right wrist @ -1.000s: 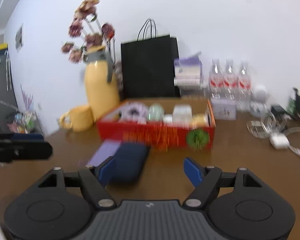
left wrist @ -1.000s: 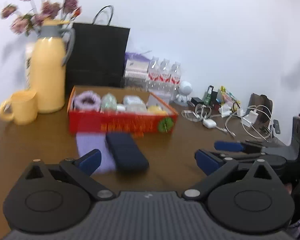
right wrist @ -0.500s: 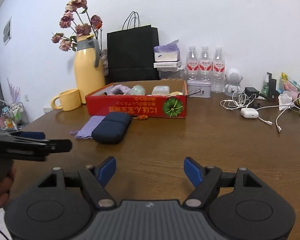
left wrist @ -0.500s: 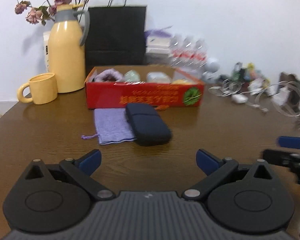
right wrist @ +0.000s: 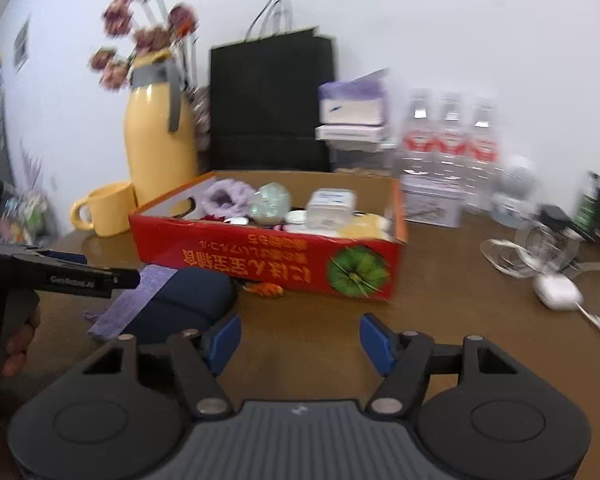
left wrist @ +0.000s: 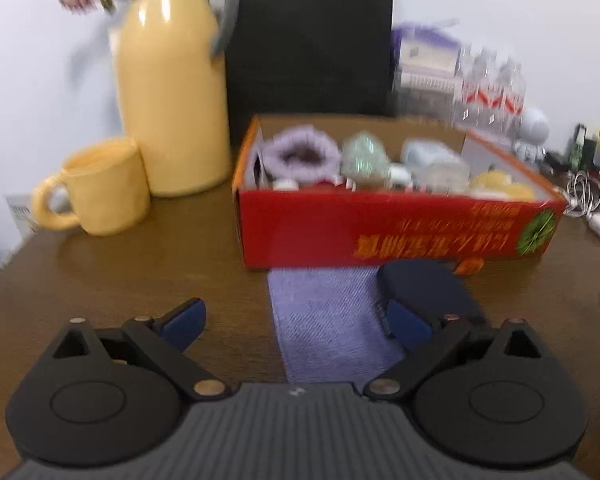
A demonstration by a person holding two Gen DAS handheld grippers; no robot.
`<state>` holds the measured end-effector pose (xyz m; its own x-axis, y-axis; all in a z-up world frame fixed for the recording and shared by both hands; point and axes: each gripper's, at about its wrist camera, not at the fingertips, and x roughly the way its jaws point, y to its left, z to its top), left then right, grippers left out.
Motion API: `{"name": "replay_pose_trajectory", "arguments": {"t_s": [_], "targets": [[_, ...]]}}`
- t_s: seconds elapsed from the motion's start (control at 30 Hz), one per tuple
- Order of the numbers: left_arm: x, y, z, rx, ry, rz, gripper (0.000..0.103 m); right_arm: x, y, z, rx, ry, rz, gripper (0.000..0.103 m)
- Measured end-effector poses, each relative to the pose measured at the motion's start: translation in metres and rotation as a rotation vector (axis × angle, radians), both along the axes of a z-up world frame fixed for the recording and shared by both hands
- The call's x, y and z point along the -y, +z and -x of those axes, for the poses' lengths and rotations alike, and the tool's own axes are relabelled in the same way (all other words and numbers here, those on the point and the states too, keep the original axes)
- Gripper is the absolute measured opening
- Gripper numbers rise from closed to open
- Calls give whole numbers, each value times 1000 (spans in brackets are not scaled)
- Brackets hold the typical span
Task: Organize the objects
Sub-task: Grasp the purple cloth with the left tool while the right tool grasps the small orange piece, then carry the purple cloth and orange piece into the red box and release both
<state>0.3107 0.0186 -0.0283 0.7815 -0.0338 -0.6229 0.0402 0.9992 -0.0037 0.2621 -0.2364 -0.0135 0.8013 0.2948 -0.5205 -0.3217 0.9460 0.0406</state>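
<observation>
A red cardboard box [left wrist: 396, 228] [right wrist: 268, 260] holds a purple scrunchie [left wrist: 300, 156], a pale green item [left wrist: 362, 154] and several small white things. In front of it a purple cloth pouch [left wrist: 328, 320] [right wrist: 140, 296] lies flat, with a dark navy case [left wrist: 424, 288] [right wrist: 184, 304] beside it on its right. My left gripper [left wrist: 300, 320] is open over the pouch, its right finger near the case; it also shows side-on in the right wrist view [right wrist: 100, 276]. My right gripper [right wrist: 300, 338] is open and empty above bare table, right of the case.
A yellow jug [left wrist: 172, 92] with dried flowers and a yellow mug [left wrist: 104, 186] stand left of the box. A black paper bag [right wrist: 272, 100], tissue boxes [right wrist: 352, 108] and water bottles [right wrist: 448, 136] line the wall. Cables and a white charger [right wrist: 556, 292] lie at right. A small orange item [right wrist: 264, 289] lies by the box front.
Both grippers have moved forward toward the box. The left gripper has come in over the purple pouch. Both stay open and empty.
</observation>
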Motion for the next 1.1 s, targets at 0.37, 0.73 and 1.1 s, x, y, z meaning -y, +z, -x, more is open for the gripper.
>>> {"name": "replay_pose_trajectory", "arguments": {"t_s": [0.37,0.73,1.1], "targets": [[9,-21,-3,-18,-121,-21,58,-69,-47,-108,-75,103,117,51],[19,-9,38,22,-107,-4,5,-72,-50,-97,-69,134,130,9],[-15,39,156,114,3,106,5,-21,-17,24,16,8,25,9]]}}
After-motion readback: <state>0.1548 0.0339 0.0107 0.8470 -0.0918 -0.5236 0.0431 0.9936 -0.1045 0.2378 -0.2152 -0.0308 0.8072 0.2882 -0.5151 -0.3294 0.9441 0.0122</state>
